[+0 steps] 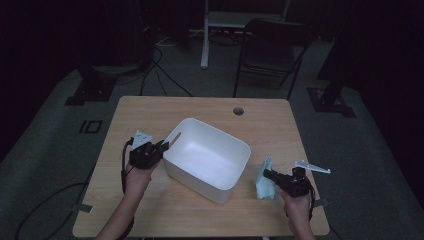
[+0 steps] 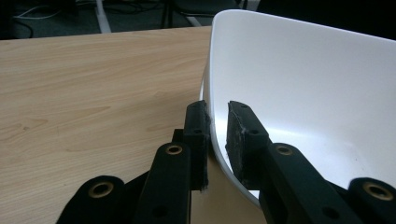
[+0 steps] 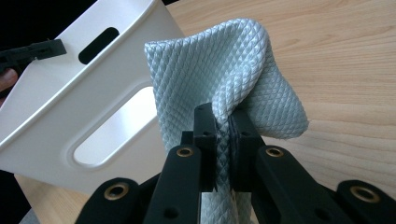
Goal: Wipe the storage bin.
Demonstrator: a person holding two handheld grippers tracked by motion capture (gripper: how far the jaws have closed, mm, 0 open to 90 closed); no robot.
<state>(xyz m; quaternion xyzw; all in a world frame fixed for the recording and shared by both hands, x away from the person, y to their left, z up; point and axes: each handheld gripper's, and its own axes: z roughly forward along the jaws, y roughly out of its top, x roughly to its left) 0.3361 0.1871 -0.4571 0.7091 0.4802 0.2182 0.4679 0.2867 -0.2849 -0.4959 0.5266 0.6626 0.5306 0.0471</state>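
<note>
Right gripper view: right gripper [image 3: 223, 122] pinches cloth [image 3: 224, 70] (quilted, pale blue).

A dark folding chair [image 1: 270, 47] stood beyond the wooden table [image 1: 150, 115] at one o'clock; black cables [image 1: 160, 75] trailed at eleven o'clock.

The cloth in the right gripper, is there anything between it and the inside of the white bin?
Only the bin's own near wall. The cloth hangs pinched in the right gripper just outside the white bin, so it likely has to be lifted over the rim. The left gripper straddles the opposite wall.
</note>
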